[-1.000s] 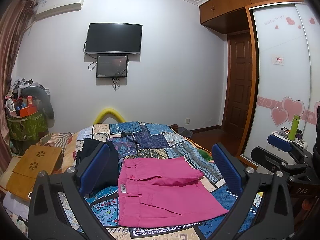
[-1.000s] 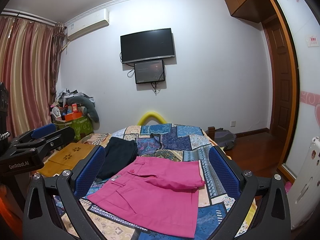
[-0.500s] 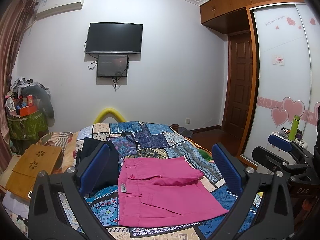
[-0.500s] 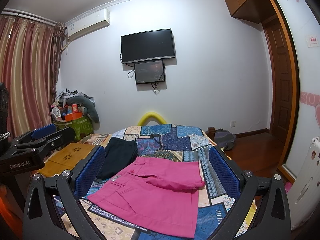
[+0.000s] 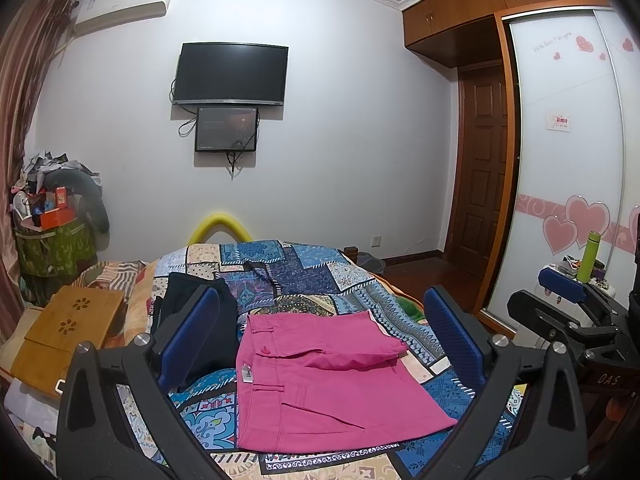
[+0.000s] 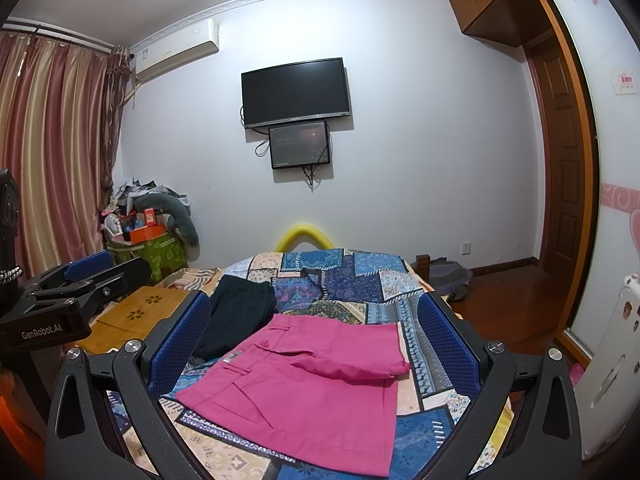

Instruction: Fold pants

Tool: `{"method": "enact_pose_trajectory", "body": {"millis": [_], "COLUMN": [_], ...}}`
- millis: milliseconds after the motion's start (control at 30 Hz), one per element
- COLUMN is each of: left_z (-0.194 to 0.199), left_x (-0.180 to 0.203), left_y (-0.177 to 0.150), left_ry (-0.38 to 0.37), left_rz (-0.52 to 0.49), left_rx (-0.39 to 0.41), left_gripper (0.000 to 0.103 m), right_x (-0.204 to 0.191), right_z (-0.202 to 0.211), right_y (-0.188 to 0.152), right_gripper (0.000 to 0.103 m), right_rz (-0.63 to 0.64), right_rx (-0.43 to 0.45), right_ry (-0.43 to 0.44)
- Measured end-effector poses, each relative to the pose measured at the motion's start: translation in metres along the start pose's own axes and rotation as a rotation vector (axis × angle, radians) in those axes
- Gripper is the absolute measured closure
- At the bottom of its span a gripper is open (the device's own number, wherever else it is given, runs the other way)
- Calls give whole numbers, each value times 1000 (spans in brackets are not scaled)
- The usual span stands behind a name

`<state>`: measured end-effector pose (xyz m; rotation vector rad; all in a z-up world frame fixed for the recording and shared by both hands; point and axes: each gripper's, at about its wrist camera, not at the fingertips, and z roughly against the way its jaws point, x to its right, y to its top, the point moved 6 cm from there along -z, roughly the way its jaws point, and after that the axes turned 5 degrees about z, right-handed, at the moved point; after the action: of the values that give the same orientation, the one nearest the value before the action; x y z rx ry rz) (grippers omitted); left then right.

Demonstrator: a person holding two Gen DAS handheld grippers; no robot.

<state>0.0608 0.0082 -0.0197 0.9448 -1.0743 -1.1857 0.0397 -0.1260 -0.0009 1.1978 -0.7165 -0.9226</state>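
Observation:
The pink pants (image 5: 320, 376) lie folded flat on the patchwork bedspread (image 5: 280, 272), with one layer turned over on top; they also show in the right wrist view (image 6: 308, 388). My left gripper (image 5: 320, 344) is open and empty, held above and short of the pants. My right gripper (image 6: 314, 344) is open and empty too, to the right of the left one. The right gripper also shows at the right edge of the left wrist view (image 5: 576, 312). The left gripper also shows at the left edge of the right wrist view (image 6: 72, 296).
A folded dark garment (image 5: 200, 320) lies left of the pink pants. A wooden lap tray (image 5: 68, 332) sits at the bed's left side. A cluttered green bin (image 5: 52, 240) stands by the curtain. A wardrobe with sliding doors (image 5: 568, 184) and a door are on the right.

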Motion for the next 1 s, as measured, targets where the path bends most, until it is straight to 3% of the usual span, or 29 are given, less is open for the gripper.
{"method": "enact_pose_trajectory", "body": {"millis": [733,1000], "left_z": [-8,-50], "left_x": [-6,-21], "left_y": [-3,-24], "left_ry": [13,32], "left_rz": [4,25], "left_rx": [-14,-130], "left_gripper": [0,0], "right_x": [1,15], "right_z": [2,-22], "right_y": [6,-5], "right_gripper": [0,0], "right_rz": [-3,-21], "right_rx": [-1,-50], "right_ry": [3,6]}}
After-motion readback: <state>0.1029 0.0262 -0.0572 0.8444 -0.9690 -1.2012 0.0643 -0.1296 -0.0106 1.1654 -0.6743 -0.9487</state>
